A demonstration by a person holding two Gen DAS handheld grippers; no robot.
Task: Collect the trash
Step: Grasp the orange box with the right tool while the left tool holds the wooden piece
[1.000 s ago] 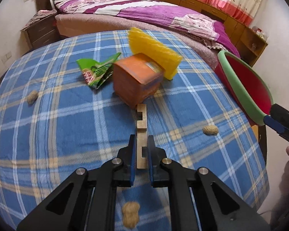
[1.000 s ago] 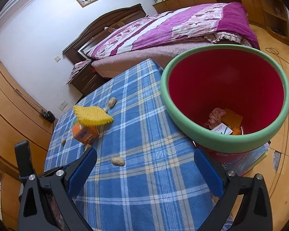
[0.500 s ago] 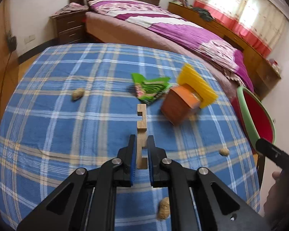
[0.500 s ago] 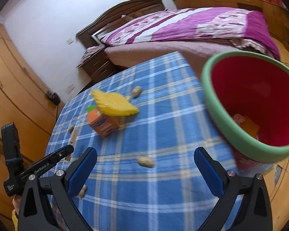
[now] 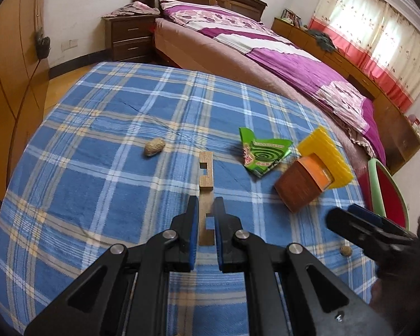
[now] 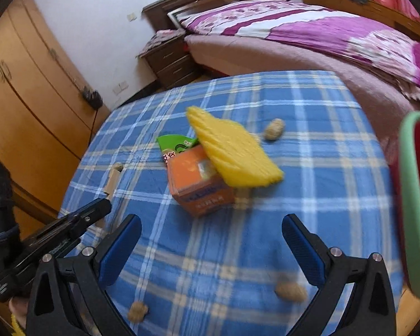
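My left gripper point(image 5: 205, 205) is shut on a notched wooden stick point(image 5: 205, 173), held out over the blue plaid tablecloth point(image 5: 98, 140). To its right lie a green wrapper point(image 5: 261, 154), an orange carton point(image 5: 302, 187) and a yellow ridged pad point(image 5: 326, 156) leaning on the carton. My right gripper point(image 6: 211, 224) stands open above the cloth, just short of the orange carton point(image 6: 198, 184) and yellow pad point(image 6: 232, 151), nothing between its fingers. The left gripper point(image 6: 102, 205) with the stick point(image 6: 113, 180) shows at its left.
A red bin with a green rim point(image 6: 414, 196) stands off the table's right edge. Peanuts point(image 5: 154, 147) point(image 6: 274, 133) point(image 6: 291, 291) are scattered on the cloth. A bed point(image 5: 266, 47) and a nightstand point(image 5: 128, 37) lie beyond the table.
My right gripper has swung left, away from the bin and over the table toward the carton. The left gripper shifted and rolled, still holding the stick.
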